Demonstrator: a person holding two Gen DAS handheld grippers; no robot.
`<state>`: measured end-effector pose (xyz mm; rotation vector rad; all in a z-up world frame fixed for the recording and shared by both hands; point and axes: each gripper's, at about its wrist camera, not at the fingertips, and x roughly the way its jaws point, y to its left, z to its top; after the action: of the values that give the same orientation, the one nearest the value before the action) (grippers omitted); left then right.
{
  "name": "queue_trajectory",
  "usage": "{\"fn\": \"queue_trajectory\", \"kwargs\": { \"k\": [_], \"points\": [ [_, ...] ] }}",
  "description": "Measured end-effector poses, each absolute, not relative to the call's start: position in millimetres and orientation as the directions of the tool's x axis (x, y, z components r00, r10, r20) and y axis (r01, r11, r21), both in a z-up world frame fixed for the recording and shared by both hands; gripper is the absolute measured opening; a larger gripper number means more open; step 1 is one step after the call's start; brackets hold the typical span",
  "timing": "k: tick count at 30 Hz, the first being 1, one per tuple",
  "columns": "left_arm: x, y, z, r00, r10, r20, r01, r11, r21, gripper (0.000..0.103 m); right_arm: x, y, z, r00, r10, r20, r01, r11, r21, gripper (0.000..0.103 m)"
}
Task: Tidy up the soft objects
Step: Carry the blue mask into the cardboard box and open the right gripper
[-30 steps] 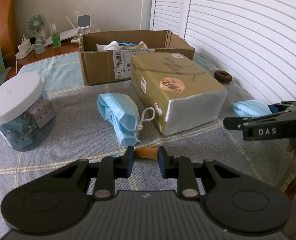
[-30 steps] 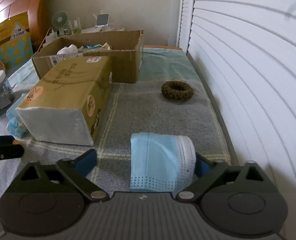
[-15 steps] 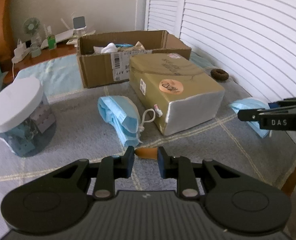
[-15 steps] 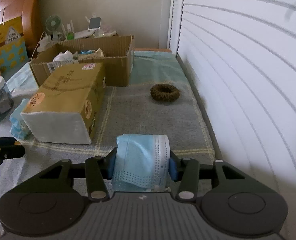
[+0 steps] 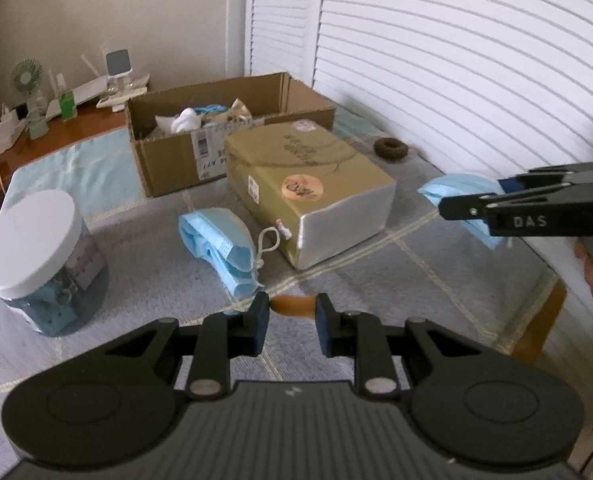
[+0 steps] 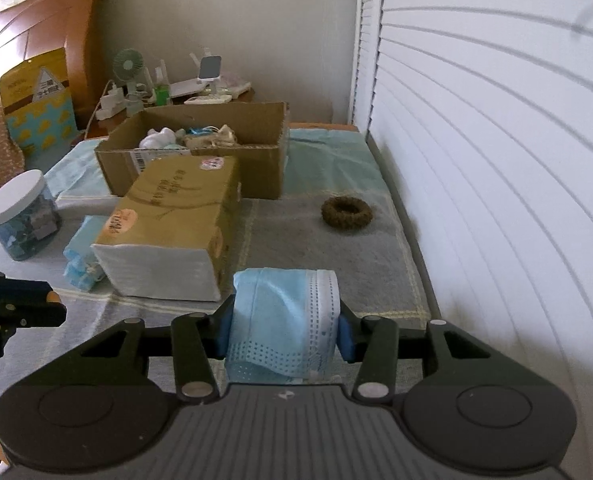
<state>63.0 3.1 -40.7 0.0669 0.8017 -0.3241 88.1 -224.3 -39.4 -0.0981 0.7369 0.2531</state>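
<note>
My right gripper (image 6: 284, 330) pinched the folded mask (image 6: 284, 320) and my left gripper (image 5: 290, 314) a small brown piece (image 5: 294, 306), both short of the cardboard box (image 6: 200, 168), ready for dropping in.

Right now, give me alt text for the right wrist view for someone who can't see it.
The right gripper has its fingers closed on a folded blue face mask above a grey cloth-covered table. Behind it sit a tissue pack, an open cardboard box and a brown hair scrunchie, with white shutters at right.
</note>
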Motion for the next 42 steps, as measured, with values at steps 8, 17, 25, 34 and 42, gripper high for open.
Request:
{"fn": "queue_trajectory", "kwargs": {
  "k": [8, 17, 25, 34, 42],
  "points": [
    [58, 15, -21, 0.665, -0.294, -0.687, 0.351, 0.934, -0.06, 0.023, 99, -208, -12, 0.741, 0.214, -0.637, -0.296, 0.955, -0.024, 0.053],
    [61, 33, -9, 0.693, -0.28, -0.664, 0.351, 0.936, -0.028, 0.023, 146, -184, 16, 0.751, 0.266, -0.604, -0.348, 0.937, -0.019, 0.053],
    [68, 46, -7, 0.694, -0.274, -0.666, 0.34, 0.94, -0.033, 0.023, 201, -163, 27, 0.735, 0.312, -0.602, -0.383, 0.924, 0.011, 0.053],
    [79, 55, -14, 0.696, -0.243, -0.675, 0.3, 0.953, -0.034, 0.023, 273, -144, 24, 0.719, 0.327, -0.613, -0.383, 0.923, 0.042, 0.053],
    [86, 58, -19, 0.694, -0.216, -0.687, 0.269, 0.963, -0.03, 0.023, 301, -142, 7, 0.728, 0.308, -0.613, -0.363, 0.931, 0.036, 0.094]
  ]
}}
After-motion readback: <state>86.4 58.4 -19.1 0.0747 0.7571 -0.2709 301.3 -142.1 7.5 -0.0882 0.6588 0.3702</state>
